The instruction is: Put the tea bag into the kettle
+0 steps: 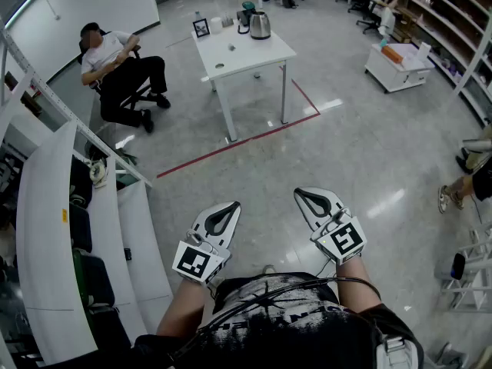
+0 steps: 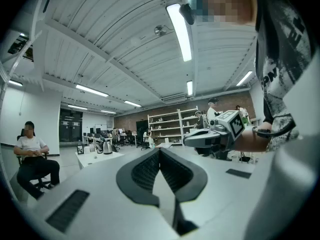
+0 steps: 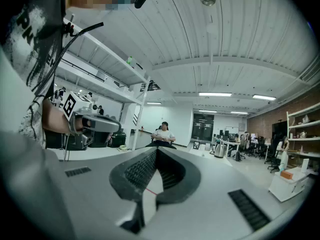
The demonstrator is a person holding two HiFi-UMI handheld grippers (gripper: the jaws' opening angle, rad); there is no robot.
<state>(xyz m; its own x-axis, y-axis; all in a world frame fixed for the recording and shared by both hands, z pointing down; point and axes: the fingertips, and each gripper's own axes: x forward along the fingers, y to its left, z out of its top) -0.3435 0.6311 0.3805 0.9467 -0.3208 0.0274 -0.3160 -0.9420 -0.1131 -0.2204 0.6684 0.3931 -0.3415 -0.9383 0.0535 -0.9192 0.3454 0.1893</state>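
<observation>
Room evenly and brightly lit by long white ceiling strip lights (image 2: 180,31). Glare streaks reflected on glossy grey floor (image 1: 384,204). Shadows kept soft. Gripper views strongly bowed, corners blacked out.

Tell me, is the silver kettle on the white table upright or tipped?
Upright: the kettle stands on its base on the table.

Kettle (image 1: 260,24): distant on table (image 1: 254,58), details too small to tell.
Tea bag: indistinguishable among tiny specks on table.
Bystander (image 1: 466,181): cut off at right edge, only legs showing.
</observation>
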